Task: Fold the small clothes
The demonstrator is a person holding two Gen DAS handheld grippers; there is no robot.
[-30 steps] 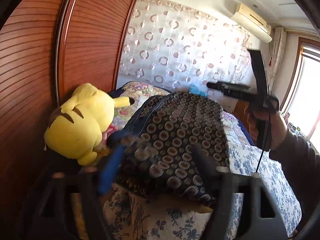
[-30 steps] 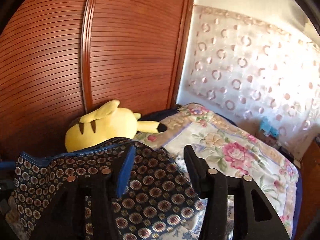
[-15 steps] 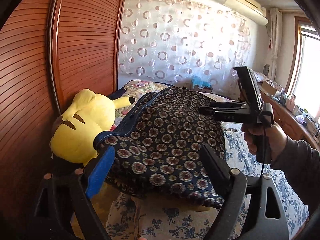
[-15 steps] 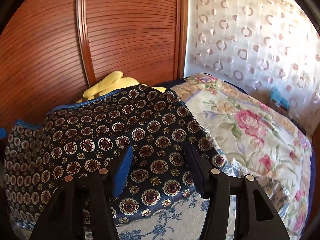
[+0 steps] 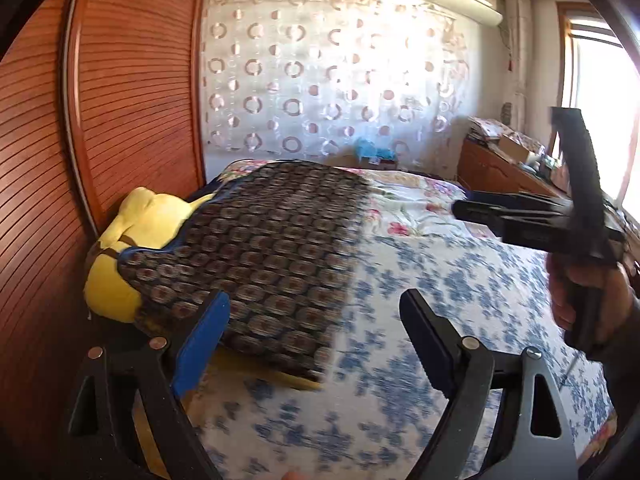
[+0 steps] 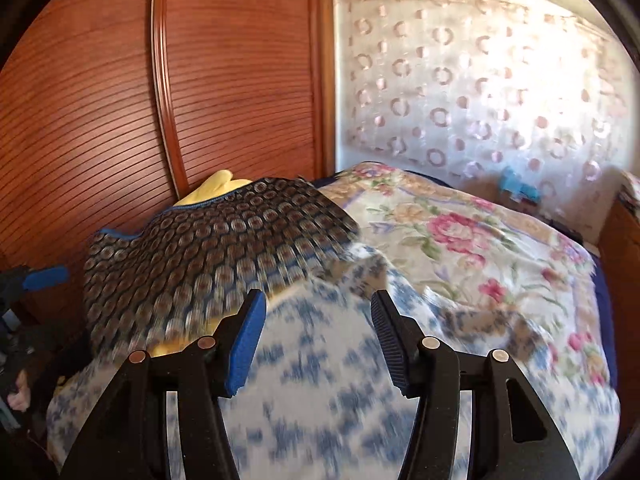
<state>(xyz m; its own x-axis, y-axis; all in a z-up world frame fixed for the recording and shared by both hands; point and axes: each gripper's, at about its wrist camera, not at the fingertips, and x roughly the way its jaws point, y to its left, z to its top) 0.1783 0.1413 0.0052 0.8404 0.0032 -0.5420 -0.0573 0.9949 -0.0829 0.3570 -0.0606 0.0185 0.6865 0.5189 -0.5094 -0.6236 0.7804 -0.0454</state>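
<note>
Left wrist: garment (image 5: 264, 256) draped over yellow plush (image 5: 120, 256), at bedspread (image 5: 440, 300) edge. Best to square edges before next fold. Left gripper (image 5: 316, 320) wide, jaws just opened further, nothing between, clear of garment.

Right wrist: right gripper (image 6: 318, 320) half open, empty, just beside garment (image 6: 208, 256), over bedspread (image 6: 328, 380).

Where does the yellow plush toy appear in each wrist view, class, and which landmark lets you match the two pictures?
Left wrist view: the yellow plush toy is at left of centre, against the wooden wardrobe door, partly under the dark patterned garment.
Right wrist view: only its top shows, upper left of centre, behind the garment.
Shared landmark: the circle-patterned curtain.
</note>
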